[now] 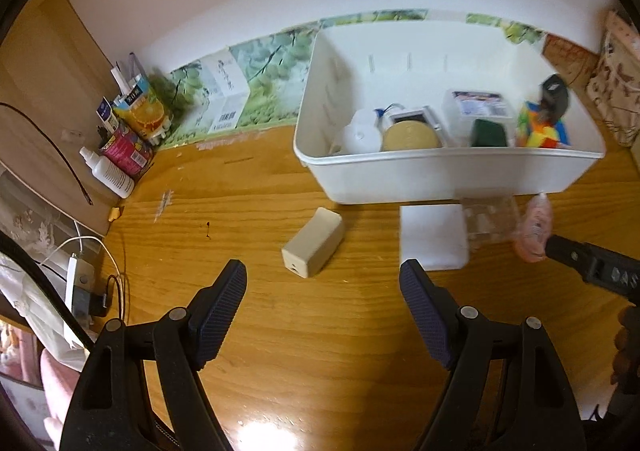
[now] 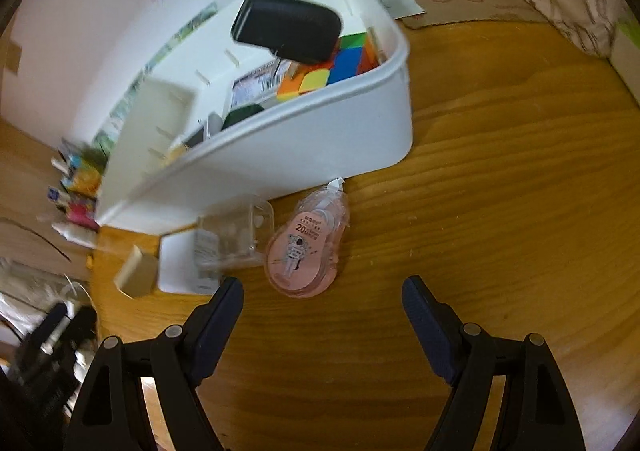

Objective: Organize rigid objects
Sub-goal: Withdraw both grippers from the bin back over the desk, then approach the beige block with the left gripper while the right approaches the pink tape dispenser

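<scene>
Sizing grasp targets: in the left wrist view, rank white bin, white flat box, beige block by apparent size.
1. white bin
2. white flat box
3. beige block, though it is close to the box in apparent size.

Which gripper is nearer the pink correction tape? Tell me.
Right. The right gripper hangs open just short of the pink correction tape; the left gripper hangs over by the beige block, farther off.

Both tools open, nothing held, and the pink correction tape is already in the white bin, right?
Not quite. The pink correction tape is not in the white bin; it lies on the table just outside it, per the right wrist view. Left tool and right tool are open, nothing held.
</scene>
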Demonstrator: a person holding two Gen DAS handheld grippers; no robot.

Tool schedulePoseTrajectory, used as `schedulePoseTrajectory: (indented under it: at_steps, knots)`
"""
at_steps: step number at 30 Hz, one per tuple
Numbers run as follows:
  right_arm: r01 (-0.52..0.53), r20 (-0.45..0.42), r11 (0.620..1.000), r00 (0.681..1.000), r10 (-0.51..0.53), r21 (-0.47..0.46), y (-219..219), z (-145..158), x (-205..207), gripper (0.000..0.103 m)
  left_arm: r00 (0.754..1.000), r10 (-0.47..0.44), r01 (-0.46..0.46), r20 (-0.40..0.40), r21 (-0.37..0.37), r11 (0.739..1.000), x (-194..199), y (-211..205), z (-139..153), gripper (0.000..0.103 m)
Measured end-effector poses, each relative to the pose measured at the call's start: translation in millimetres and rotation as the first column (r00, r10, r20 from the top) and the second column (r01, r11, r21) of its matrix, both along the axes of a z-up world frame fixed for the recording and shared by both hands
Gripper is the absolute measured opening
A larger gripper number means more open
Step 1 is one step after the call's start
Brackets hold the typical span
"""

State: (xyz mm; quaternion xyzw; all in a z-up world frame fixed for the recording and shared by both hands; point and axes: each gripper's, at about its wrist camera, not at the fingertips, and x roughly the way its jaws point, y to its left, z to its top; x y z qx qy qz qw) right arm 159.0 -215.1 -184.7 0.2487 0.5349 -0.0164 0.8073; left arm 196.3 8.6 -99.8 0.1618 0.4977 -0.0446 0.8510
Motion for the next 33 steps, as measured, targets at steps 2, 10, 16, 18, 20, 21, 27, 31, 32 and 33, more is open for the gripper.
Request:
schedulePoseTrajectory:
  at_steps: [2, 10, 16, 18, 20, 21, 27, 31, 32, 33]
  knots:
    - [-0.025, -0.014, 0.999, 1.0, 0.025, -0.025, 2.5, -2.8, 3.2, 0.082, 1.0, 0.012, -0.012, -0.025, 0.018, 1.0, 11.6, 0.8, -6.9, 0.082]
    - [-0.157, -0.051, 0.976, 0.987, 0.151, -0.154, 19.3, -12.2, 12.0, 0.082, 0.992, 0.066, -0.055, -0.109, 0.096, 0.994, 52.4, 5.2, -39.5, 0.082]
    - [-0.238, -0.058, 0.948, 0.971, 0.231, -0.211, 31.4, -16.5, 15.6, 0.082, 0.981, 0.104, -0.081, -0.161, 0.142, 0.987, 73.3, 7.0, -60.8, 0.082]
    - [-0.253, -0.057, 0.941, 0.967, 0.247, -0.226, 36.6, -15.9, 18.7, 0.082, 0.979, 0.112, -0.088, -0.173, 0.139, 0.986, 78.0, 7.1, -63.8, 0.082]
    - [-0.266, -0.051, 0.933, 0.964, 0.261, -0.242, 40.1, -15.8, 21.3, 0.082, 0.976, 0.119, -0.094, -0.182, 0.142, 0.985, 82.2, 7.3, -67.0, 0.082]
    - [-0.27, -0.045, 0.929, 0.962, 0.268, -0.251, 41.4, -16.0, 21.9, 0.082, 0.975, 0.12, -0.095, -0.185, 0.143, 0.985, 84.3, 6.9, -67.8, 0.082]
    - [-0.296, -0.03, 0.9, 0.953, 0.303, -0.319, 48.1, -16.7, 27.6, 0.082, 0.966, 0.144, -0.117, -0.217, 0.131, 0.984, 97.2, 10.0, -76.2, 0.082]
    - [-0.307, -0.028, 0.883, 0.947, 0.319, -0.355, 50.8, -18.5, 31.0, 0.082, 0.96, 0.151, -0.126, -0.235, 0.118, 0.985, 102.6, 11.6, -80.2, 0.082]
    - [-0.308, -0.026, 0.88, 0.947, 0.32, -0.361, 51.1, -18.6, 31.2, 0.082, 0.959, 0.152, -0.128, -0.24, 0.114, 0.985, 103.8, 12.1, -80.9, 0.082]
    - [-0.308, -0.024, 0.877, 0.946, 0.322, -0.368, 51.3, -18.7, 31.4, 0.082, 0.957, 0.153, -0.13, -0.248, 0.107, 0.986, 104.7, 12.8, -81.8, 0.081]
